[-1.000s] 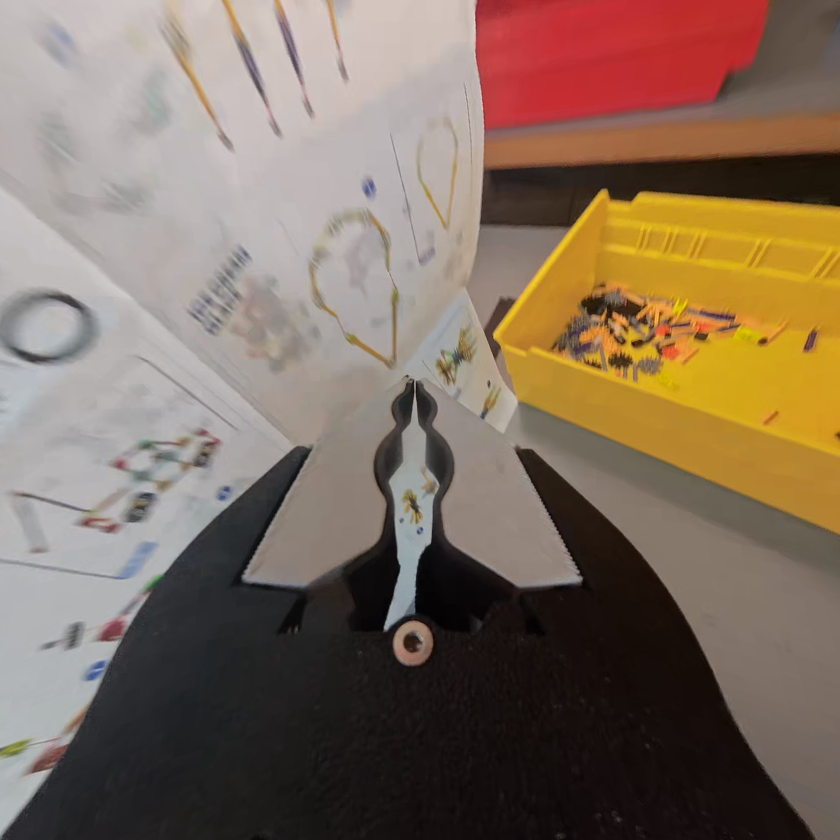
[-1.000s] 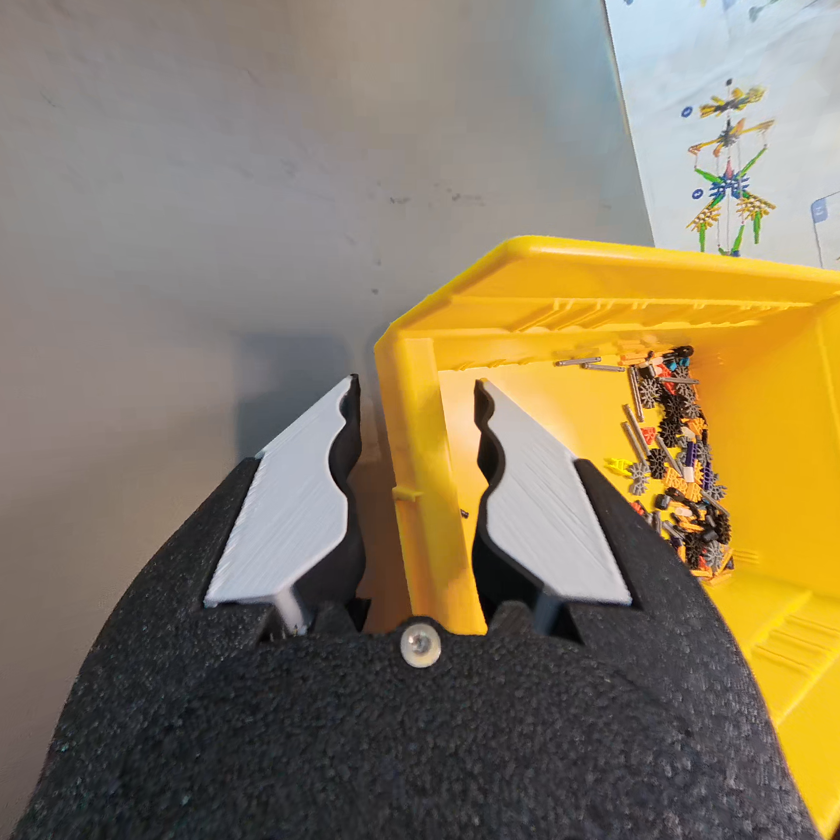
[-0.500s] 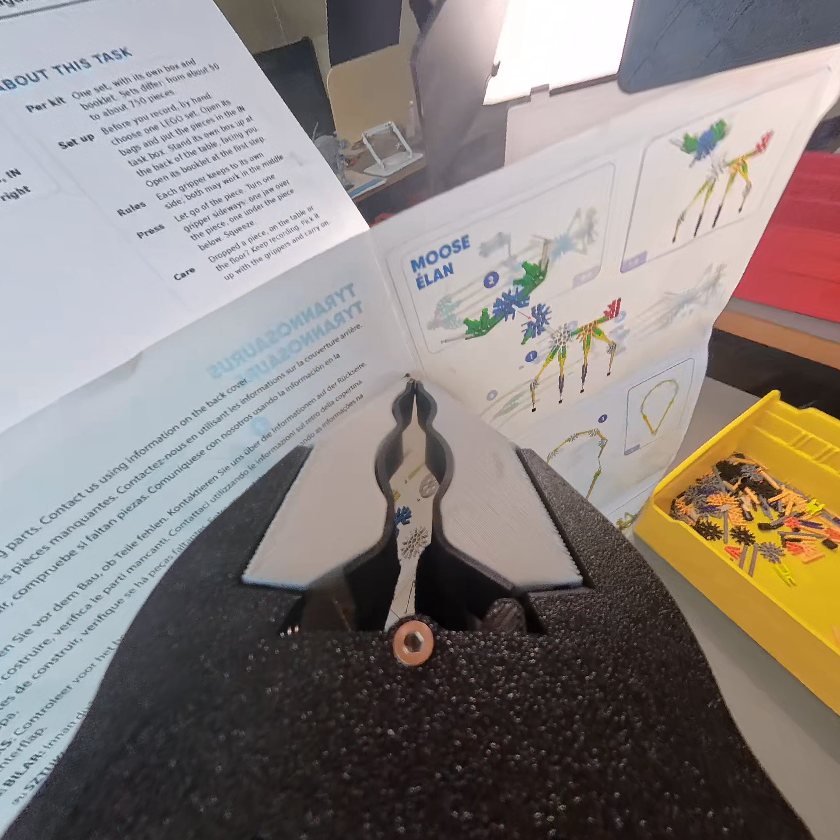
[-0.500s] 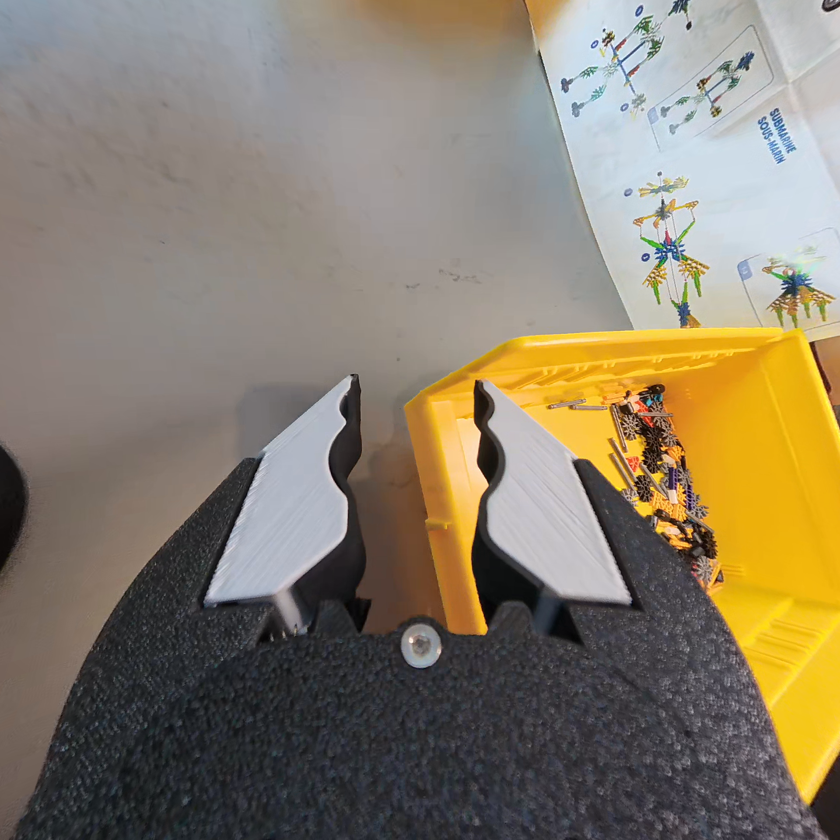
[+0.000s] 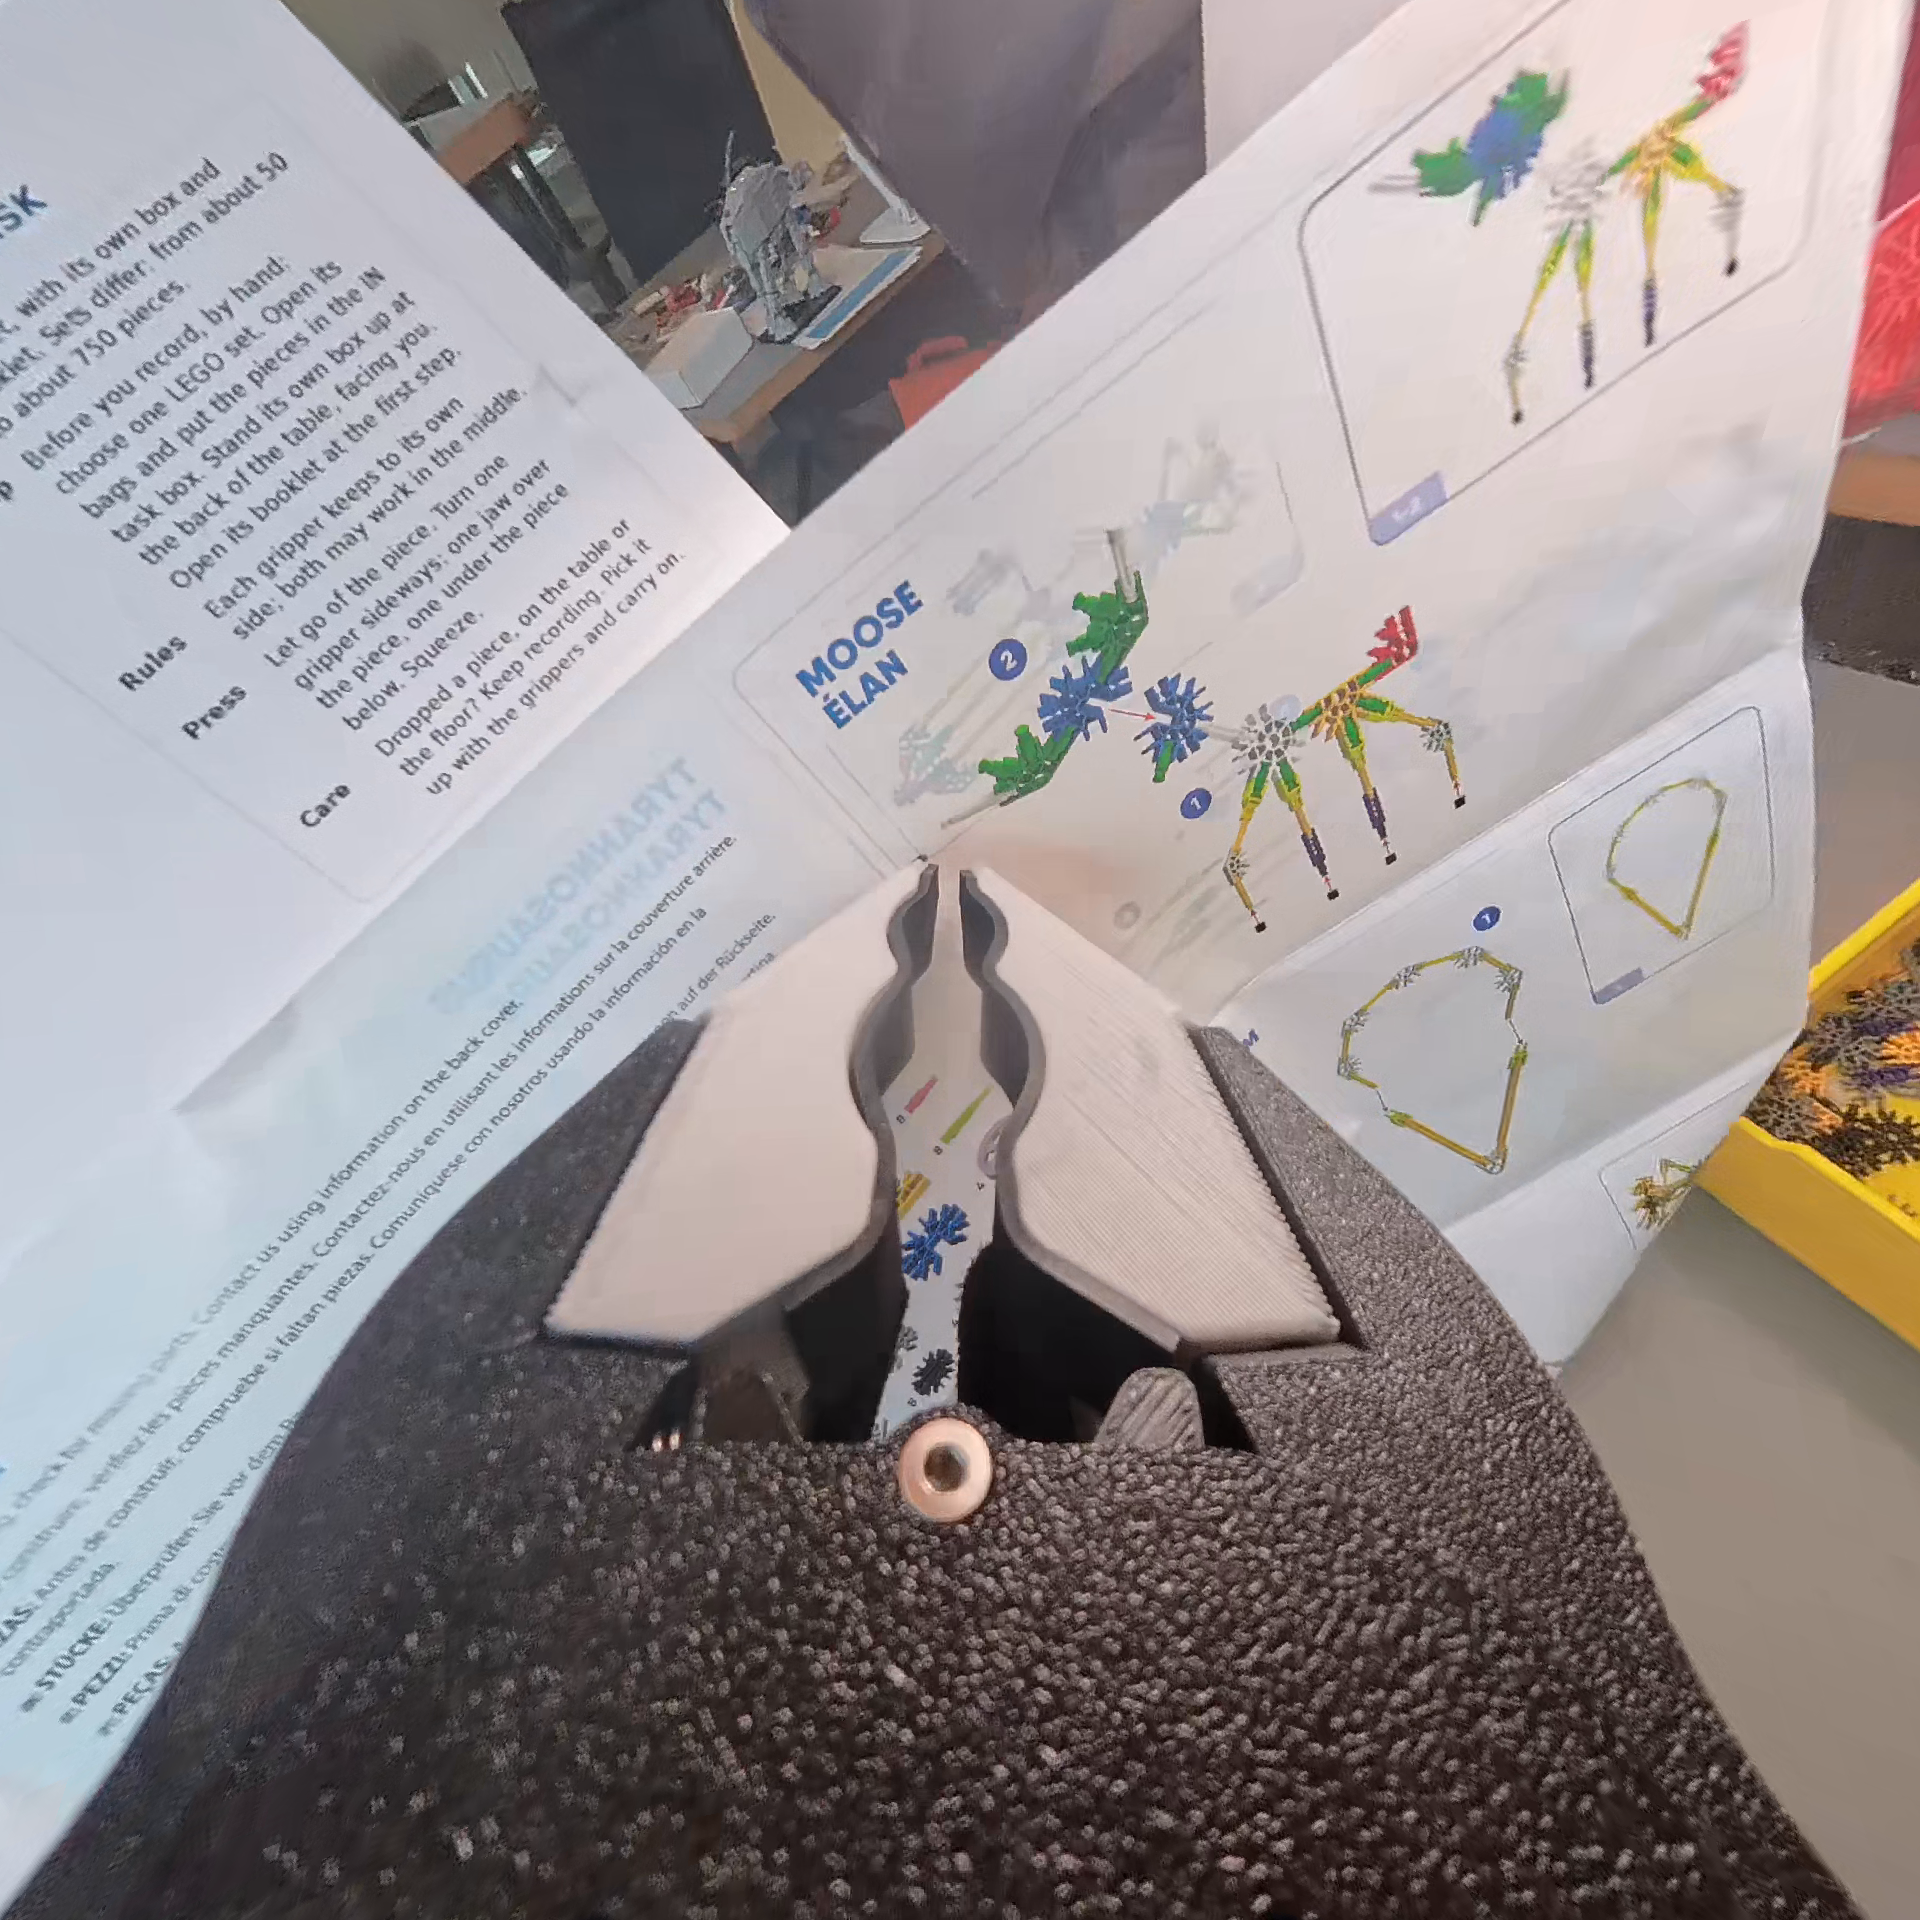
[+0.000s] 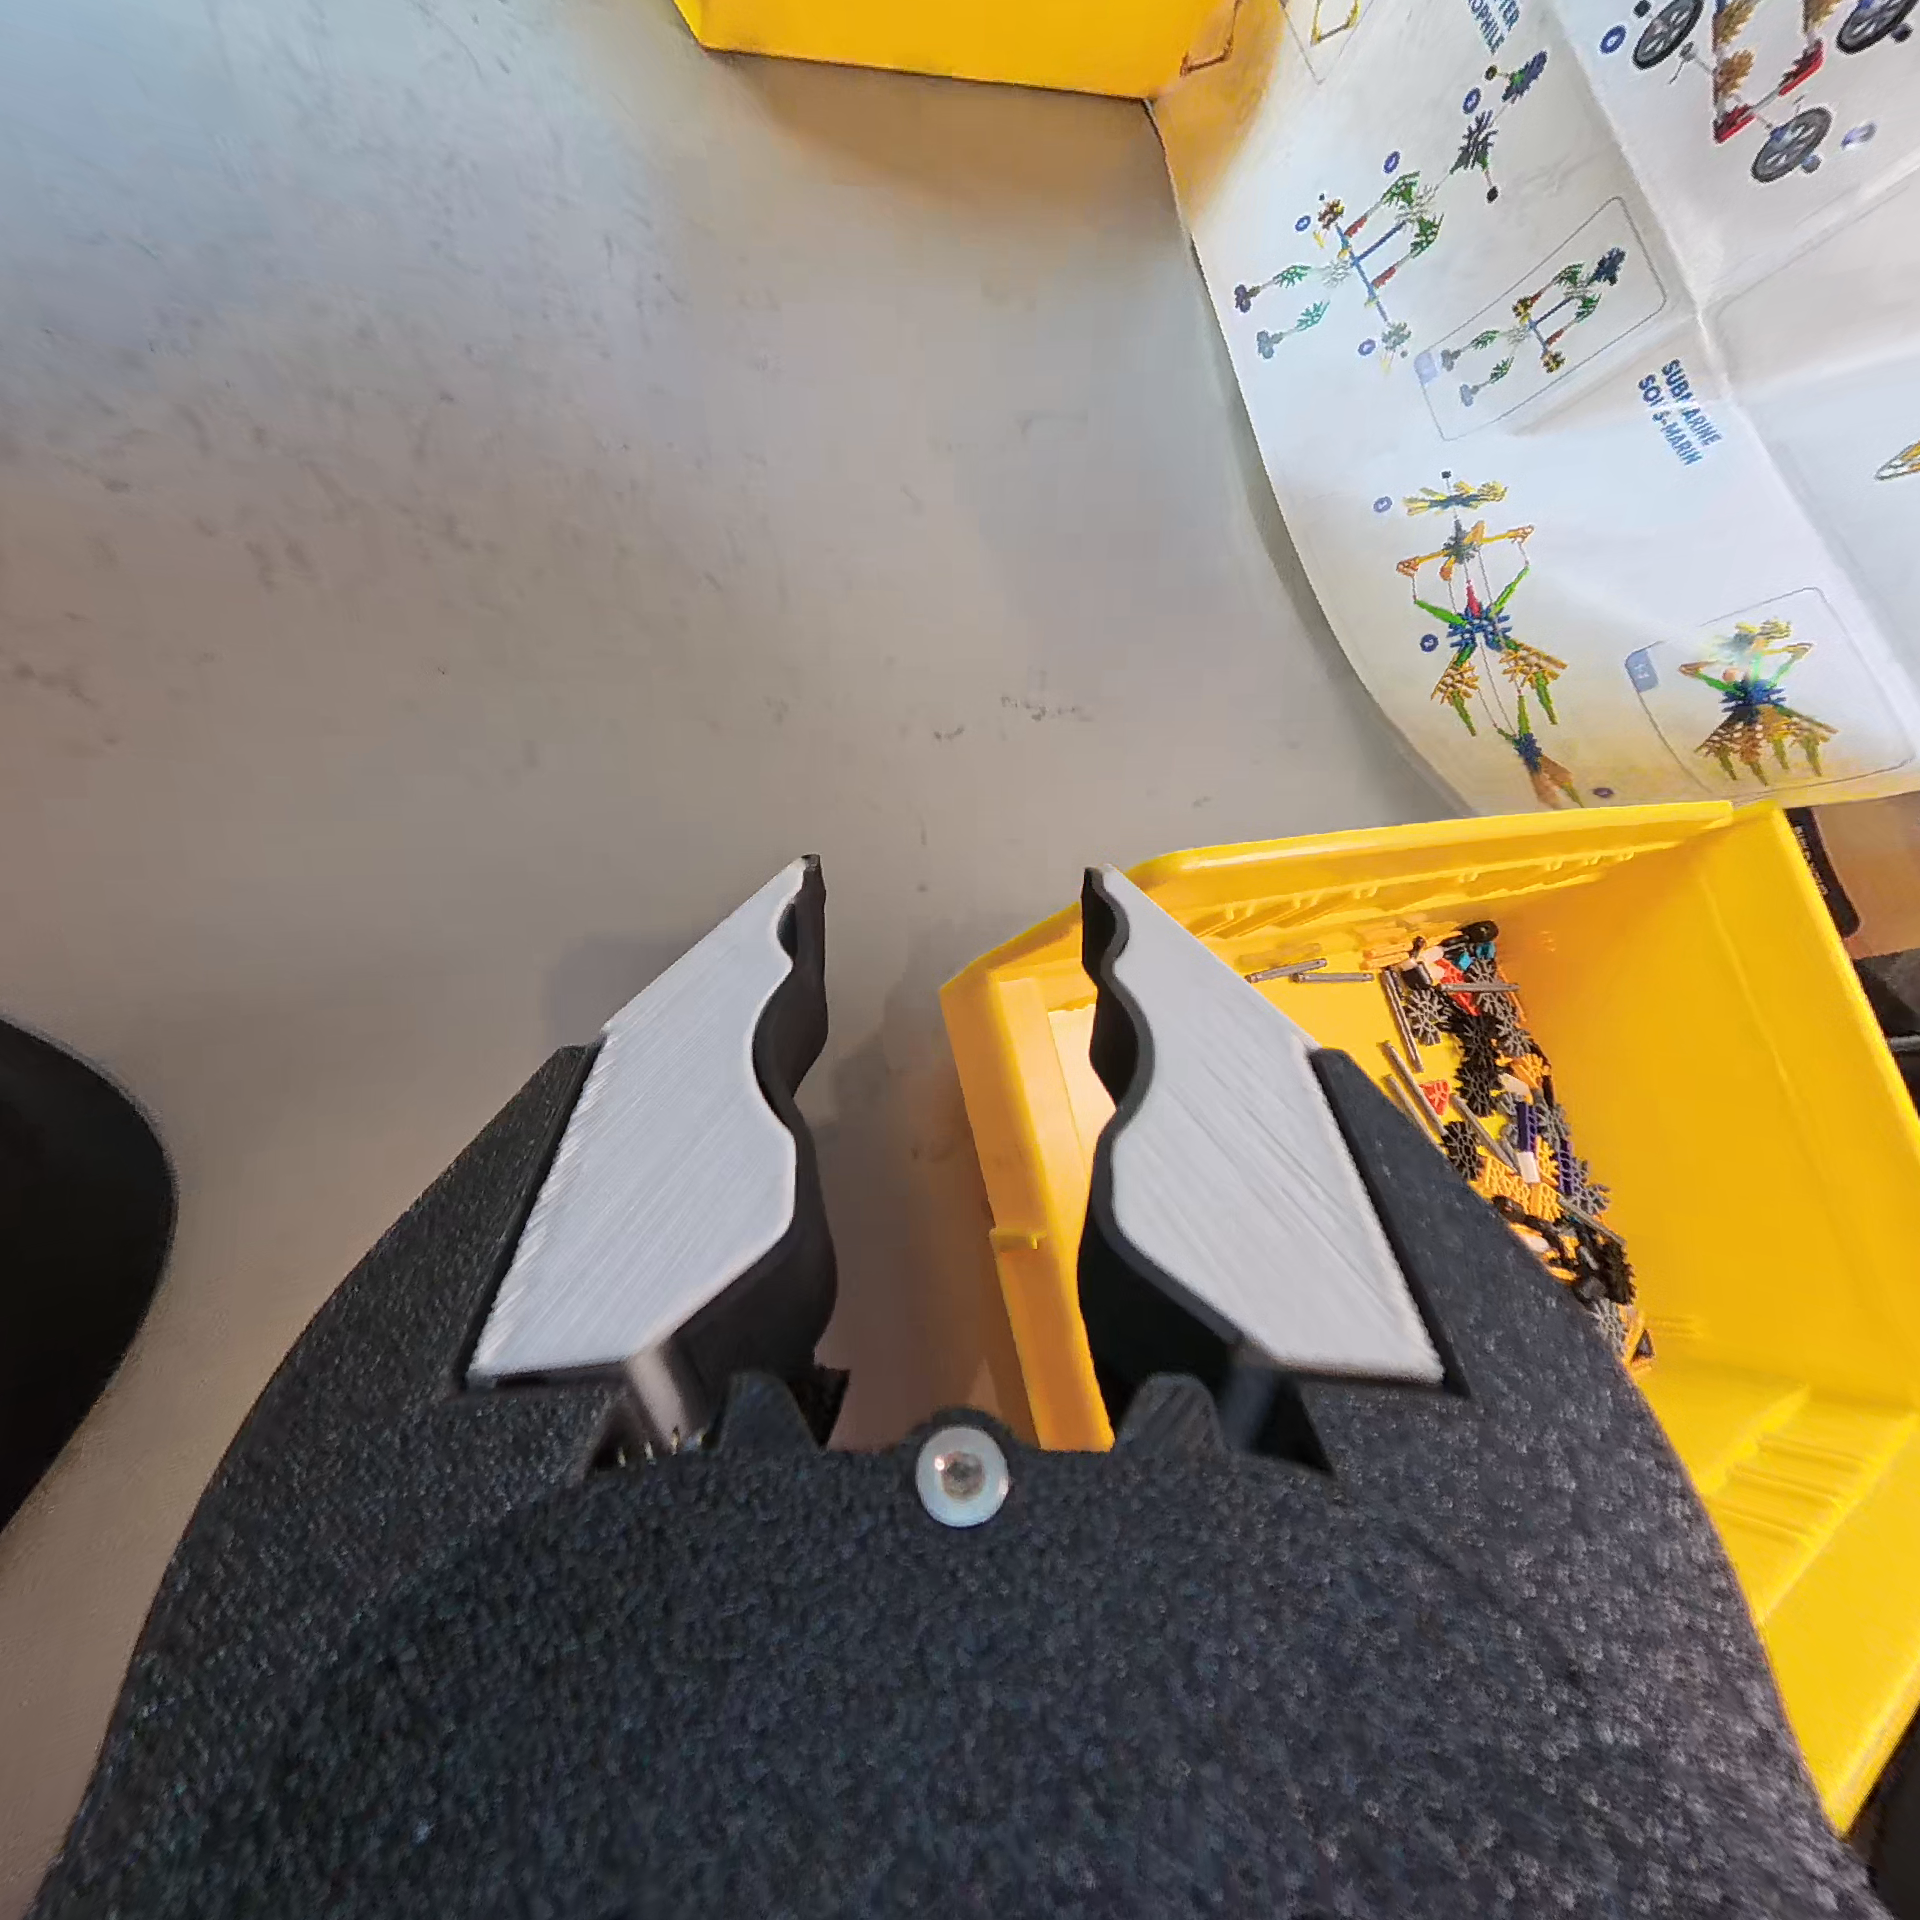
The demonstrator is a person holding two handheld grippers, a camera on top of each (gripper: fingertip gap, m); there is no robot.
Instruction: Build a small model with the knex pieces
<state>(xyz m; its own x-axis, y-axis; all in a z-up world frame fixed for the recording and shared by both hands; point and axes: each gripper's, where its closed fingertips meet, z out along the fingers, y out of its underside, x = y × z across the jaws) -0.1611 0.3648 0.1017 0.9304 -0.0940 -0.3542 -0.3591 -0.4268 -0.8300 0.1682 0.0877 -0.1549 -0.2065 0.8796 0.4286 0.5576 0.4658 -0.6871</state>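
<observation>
My left gripper (image 5: pixel 943 878) is shut on a fold of a large white instruction sheet (image 5: pixel 1195 665) printed with coloured model diagrams, and holds it lifted off the table. The sheet also shows in the right wrist view (image 6: pixel 1621 436), at the upper right. My right gripper (image 6: pixel 948 894) is open and empty above the grey table, at the near left corner of a yellow plastic bin (image 6: pixel 1714 1091). The bin holds a pile of small coloured building pieces (image 6: pixel 1496 1091). It shows at the right edge of the left wrist view (image 5: pixel 1849 1184).
A second white sheet of printed text (image 5: pixel 260 499) stands at the left behind the lifted sheet. Another yellow box (image 6: pixel 935 42) lies at the far edge of the grey table (image 6: pixel 520 520). A black rounded object (image 6: pixel 62 1226) is at the left edge. Left tips to right tips: about 50 cm.
My left gripper has swung the held sheet up and opened it, showing its diagram side. My right gripper has pulled back and left from the bin's wall, which no longer stands between its fingers.
</observation>
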